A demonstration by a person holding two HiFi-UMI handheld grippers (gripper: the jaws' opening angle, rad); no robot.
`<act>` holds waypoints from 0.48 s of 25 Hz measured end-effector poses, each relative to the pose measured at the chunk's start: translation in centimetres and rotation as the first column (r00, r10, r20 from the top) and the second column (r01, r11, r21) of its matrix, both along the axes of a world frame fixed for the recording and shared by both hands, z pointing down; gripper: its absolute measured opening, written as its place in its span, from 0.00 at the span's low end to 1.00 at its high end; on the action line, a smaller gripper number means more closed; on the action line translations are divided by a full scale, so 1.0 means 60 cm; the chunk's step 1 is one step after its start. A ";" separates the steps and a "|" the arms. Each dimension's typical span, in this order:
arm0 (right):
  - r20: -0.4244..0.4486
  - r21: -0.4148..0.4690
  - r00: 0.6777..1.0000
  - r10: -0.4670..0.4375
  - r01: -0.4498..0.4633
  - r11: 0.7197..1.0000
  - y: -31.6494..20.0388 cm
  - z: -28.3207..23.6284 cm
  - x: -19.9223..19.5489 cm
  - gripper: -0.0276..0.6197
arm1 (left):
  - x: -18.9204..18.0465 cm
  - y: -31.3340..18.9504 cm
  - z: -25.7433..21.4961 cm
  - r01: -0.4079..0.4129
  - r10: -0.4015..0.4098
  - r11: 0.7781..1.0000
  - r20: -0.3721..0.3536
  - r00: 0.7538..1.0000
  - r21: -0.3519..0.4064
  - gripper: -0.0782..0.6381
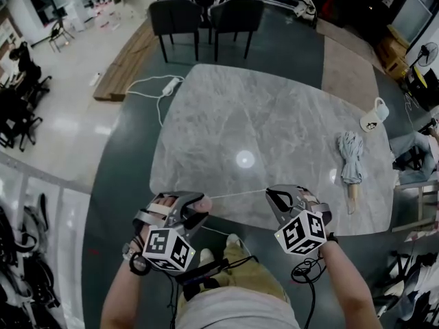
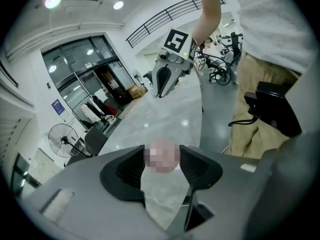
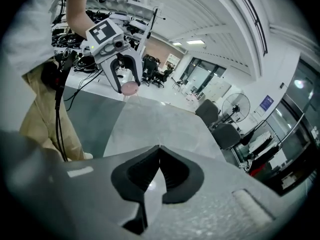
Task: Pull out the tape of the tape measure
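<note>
Pink and round, the tape measure (image 3: 129,87) sits clamped in the left tongs (image 2: 162,159), just over the near edge of the bench (image 1: 274,115). The right tongs (image 3: 159,154) are pinched together on the end of the thin tape (image 1: 236,195). The tape runs along that edge between the two, so the pull should probably go rightward along that line, away from the case.

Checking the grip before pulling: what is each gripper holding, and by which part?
The left gripper clamps the round pink tape measure case by its sides. The right gripper is shut on the free end of the tape.
</note>
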State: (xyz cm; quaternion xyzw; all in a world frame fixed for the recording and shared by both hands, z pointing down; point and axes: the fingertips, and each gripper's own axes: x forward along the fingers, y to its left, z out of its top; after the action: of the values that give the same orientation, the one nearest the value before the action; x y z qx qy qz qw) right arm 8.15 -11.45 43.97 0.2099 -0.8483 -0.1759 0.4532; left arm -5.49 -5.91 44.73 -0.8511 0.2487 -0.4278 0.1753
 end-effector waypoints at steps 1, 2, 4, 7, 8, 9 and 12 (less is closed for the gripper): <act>-0.001 0.001 1.000 0.013 -0.013 1.000 0.000 0.002 0.004 0.05 | 0.004 0.001 0.001 -0.007 0.007 1.000 -0.001 1.000 0.000 0.43; 0.001 0.002 1.000 0.028 -0.028 1.000 -0.001 0.003 0.007 0.05 | 0.007 0.002 0.001 -0.013 0.013 1.000 -0.002 1.000 -0.003 0.43; 0.008 0.002 0.998 0.058 -0.058 0.998 -0.005 0.003 0.011 0.05 | 0.012 0.005 0.005 -0.025 0.025 1.000 -0.007 1.000 -0.011 0.43; 0.004 0.006 0.995 0.102 -0.102 0.995 -0.013 0.006 0.026 0.05 | 0.010 0.006 0.013 -0.031 0.031 0.999 0.003 1.000 -0.020 0.43; 0.005 0.004 0.992 0.123 -0.123 0.992 -0.017 0.006 0.035 0.05 | 0.006 0.006 0.016 -0.028 0.028 0.999 0.009 1.000 -0.023 0.43; 0.008 0.000 0.989 0.147 -0.147 0.989 -0.021 0.006 0.045 0.05 | 0.000 0.005 0.019 -0.023 0.023 0.999 0.015 1.000 -0.027 0.43; 0.007 -0.007 0.979 0.202 -0.202 0.979 -0.030 0.004 0.074 0.05 | -0.018 0.003 0.020 -0.009 0.009 0.999 0.020 1.000 -0.031 0.43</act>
State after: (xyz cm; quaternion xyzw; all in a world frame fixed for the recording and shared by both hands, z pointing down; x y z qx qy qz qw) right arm 12.62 -13.28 44.23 0.2941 -0.8249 -0.1255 0.4662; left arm -6.59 -5.75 45.91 -0.8506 0.2365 -0.4393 0.1663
